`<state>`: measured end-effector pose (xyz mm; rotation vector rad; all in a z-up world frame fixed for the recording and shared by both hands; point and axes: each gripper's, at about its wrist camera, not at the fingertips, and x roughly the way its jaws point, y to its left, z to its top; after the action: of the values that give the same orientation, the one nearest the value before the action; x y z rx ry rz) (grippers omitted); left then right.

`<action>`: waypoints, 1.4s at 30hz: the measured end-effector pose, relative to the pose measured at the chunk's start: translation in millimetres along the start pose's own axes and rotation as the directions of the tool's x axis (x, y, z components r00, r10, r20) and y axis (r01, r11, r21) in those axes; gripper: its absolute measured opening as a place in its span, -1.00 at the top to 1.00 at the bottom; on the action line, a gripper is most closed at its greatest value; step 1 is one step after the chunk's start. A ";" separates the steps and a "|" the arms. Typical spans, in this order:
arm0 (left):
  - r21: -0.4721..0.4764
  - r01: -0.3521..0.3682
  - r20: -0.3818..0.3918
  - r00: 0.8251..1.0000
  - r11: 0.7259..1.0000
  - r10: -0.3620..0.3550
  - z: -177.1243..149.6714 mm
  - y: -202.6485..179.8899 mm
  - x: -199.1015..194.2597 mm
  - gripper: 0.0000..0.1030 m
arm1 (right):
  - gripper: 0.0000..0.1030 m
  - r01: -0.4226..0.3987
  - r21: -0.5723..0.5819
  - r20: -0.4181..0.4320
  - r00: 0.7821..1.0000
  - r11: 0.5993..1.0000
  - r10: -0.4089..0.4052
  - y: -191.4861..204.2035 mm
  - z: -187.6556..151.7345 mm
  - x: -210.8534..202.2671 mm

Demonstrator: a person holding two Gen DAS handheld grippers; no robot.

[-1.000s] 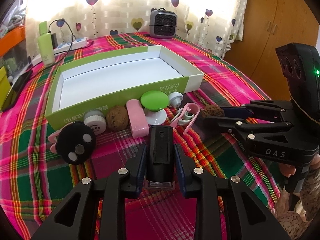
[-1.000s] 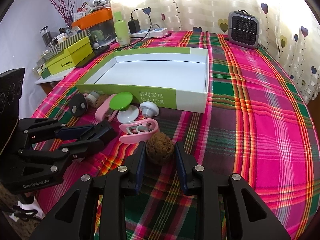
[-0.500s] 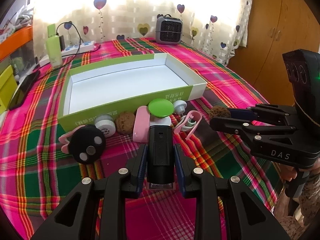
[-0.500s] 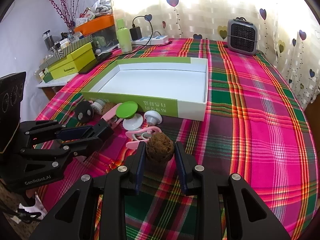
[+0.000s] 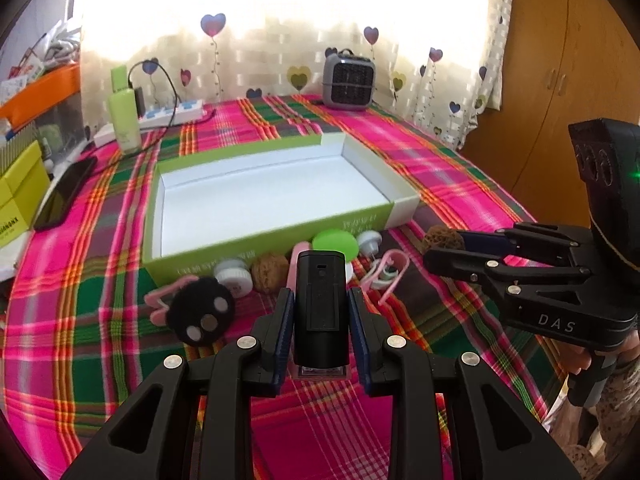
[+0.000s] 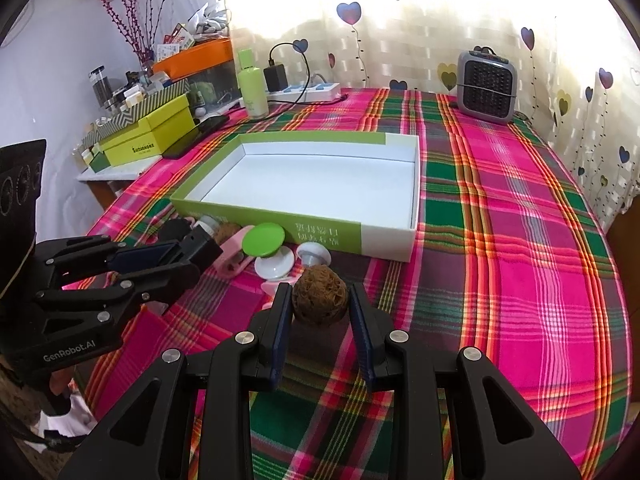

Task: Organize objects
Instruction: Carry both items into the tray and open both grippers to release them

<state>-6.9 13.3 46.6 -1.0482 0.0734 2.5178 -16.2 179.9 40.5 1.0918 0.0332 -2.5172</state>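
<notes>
- Gripping a black rectangular gadget (image 5: 320, 308), the left gripper (image 5: 320, 312) is pressing its blue pads against the gadget's two sides and holding it clear above the plaid tablecloth (image 5: 420, 412).
- Clenching a brown woven ball (image 6: 319, 295), the right gripper (image 6: 320, 304) is holding it between its pads, in front of the near wall of the box and above the cloth.
- A shallow green-and-white box (image 5: 276, 236) is lying open in the middle of the table, its white floor bare.
- A cluster of small things is lying against the near wall of the box: a walnut (image 5: 269, 272), a white round cap (image 5: 234, 278), a green disc (image 5: 335, 243) sitting on a white base, a small white knob (image 5: 370, 240) and a pink clip (image 5: 390, 268).
- A black round fuzzy piece with grey dots (image 5: 202, 312) is lying on the cloth just to the left of the left gripper, overlapping a pink looped piece (image 5: 160, 300).
- In the right wrist view the left gripper is showing at the left edge with the black gadget in its tip, near the green disc.
- At the far edge of the table a small grey heater (image 6: 486, 86) is standing by the heart-print curtain, well apart from a green bottle (image 6: 252, 84) and a power strip (image 6: 308, 90) at the other end.
- A dark phone (image 5: 66, 194) is lying near the left edge of the table, beside a yellow-green carton (image 5: 18, 192).
</notes>
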 end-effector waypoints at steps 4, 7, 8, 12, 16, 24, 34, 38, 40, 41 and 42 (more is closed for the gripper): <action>-0.004 -0.009 0.009 1.000 1.000 0.009 6.7 3.4 -0.2 0.51 | 0.42 0.002 0.001 0.010 1.000 1.000 -0.002 -0.9 6.2 -0.1; -0.005 -0.016 0.020 1.000 1.000 0.016 12.9 6.6 -0.6 0.51 | 0.42 0.002 0.006 0.017 1.000 1.000 -0.002 -2.5 12.5 0.5; -0.008 -0.018 0.024 1.000 1.000 0.018 14.6 8.1 -0.8 0.51 | 0.42 0.002 0.006 0.019 1.000 1.000 -0.002 -2.3 13.7 0.6; -0.026 -0.017 0.021 1.000 1.000 0.018 24.5 15.9 3.8 0.52 | 0.42 -0.001 0.003 0.029 1.000 1.000 0.001 -2.1 23.6 3.5; -0.042 -0.013 0.015 1.000 0.999 0.014 32.5 22.6 10.3 0.51 | 0.42 0.003 0.000 0.033 0.999 1.000 -0.003 -3.4 33.0 8.4; -0.059 -0.032 0.008 0.999 0.998 0.032 53.1 37.4 25.7 0.51 | 0.42 0.008 0.009 0.021 1.000 1.000 -0.008 -11.6 52.6 24.5; -0.084 -0.038 -0.012 0.999 0.996 0.037 80.0 51.1 54.1 0.51 | 0.42 0.022 0.020 -0.015 1.000 1.000 -0.021 -26.6 79.8 58.4; -0.090 -0.040 -0.034 0.999 0.995 0.037 87.3 54.8 70.8 0.51 | 0.42 0.035 0.025 -0.035 0.999 0.999 -0.034 -33.6 89.9 74.5; -0.095 -0.040 -0.053 0.998 0.995 0.035 90.5 57.3 81.3 0.51 | 0.42 0.036 0.024 -0.045 0.998 0.999 -0.035 -35.7 94.2 81.8; -0.096 -0.045 -0.059 0.997 0.994 0.040 91.8 58.1 86.0 0.51 | 0.42 0.038 0.024 -0.050 0.998 0.999 -0.037 -35.8 95.4 85.1; -0.097 -0.046 -0.063 0.997 0.994 0.040 92.8 58.7 89.8 0.51 | 0.42 0.042 0.020 -0.055 0.998 0.999 -0.041 -36.0 96.9 89.3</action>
<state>-148.7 9.8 44.8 -1.1746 -0.0110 2.5508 -152.0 165.2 40.1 1.1800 0.0443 -2.5291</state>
